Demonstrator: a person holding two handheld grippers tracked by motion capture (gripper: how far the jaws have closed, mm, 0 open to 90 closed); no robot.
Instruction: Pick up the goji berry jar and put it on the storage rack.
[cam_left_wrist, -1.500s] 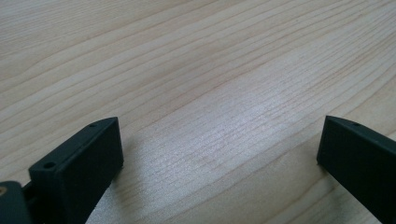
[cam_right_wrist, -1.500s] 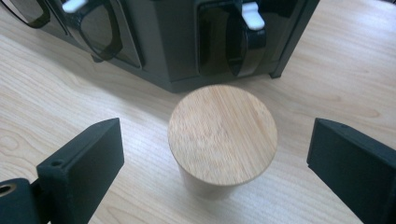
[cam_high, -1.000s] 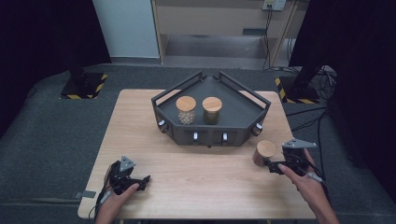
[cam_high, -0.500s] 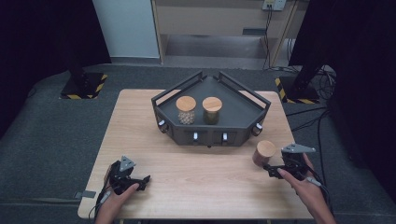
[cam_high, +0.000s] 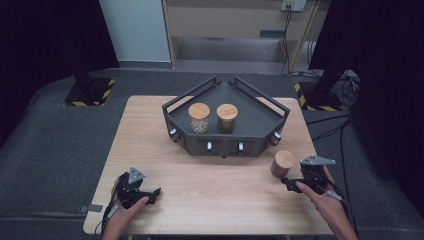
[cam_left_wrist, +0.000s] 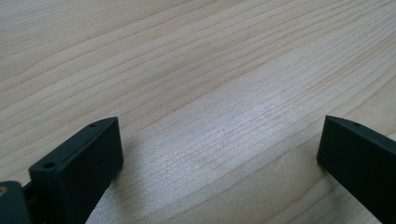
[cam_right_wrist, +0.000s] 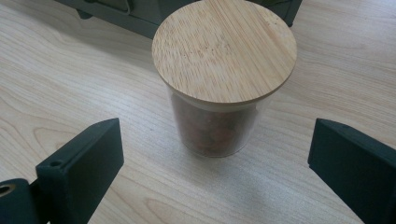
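Note:
A glass jar (cam_right_wrist: 224, 46) with a round wooden lid and reddish-brown contents stands on the wooden table (cam_high: 150, 130), right of the tray's front corner (cam_high: 282, 164). My right gripper (cam_right_wrist: 217, 140) is open, its jaws spread wide on either side and just short of the jar, touching nothing. From above, the right gripper (cam_high: 289, 180) sits just behind the jar on the near side. My left gripper (cam_left_wrist: 219, 135) is open over bare wood, resting near the front left edge (cam_high: 151, 194).
A dark grey angular tray (cam_high: 260, 117) stands at the table's middle back, holding two wooden-lidded jars, one pale-filled (cam_high: 199, 118) and one darker (cam_high: 226, 118). Small knobs line its front wall. Dark carpet and cables surround the table.
My right gripper has drawn back toward the near edge, away from the jar, which stayed put. The left gripper has not moved.

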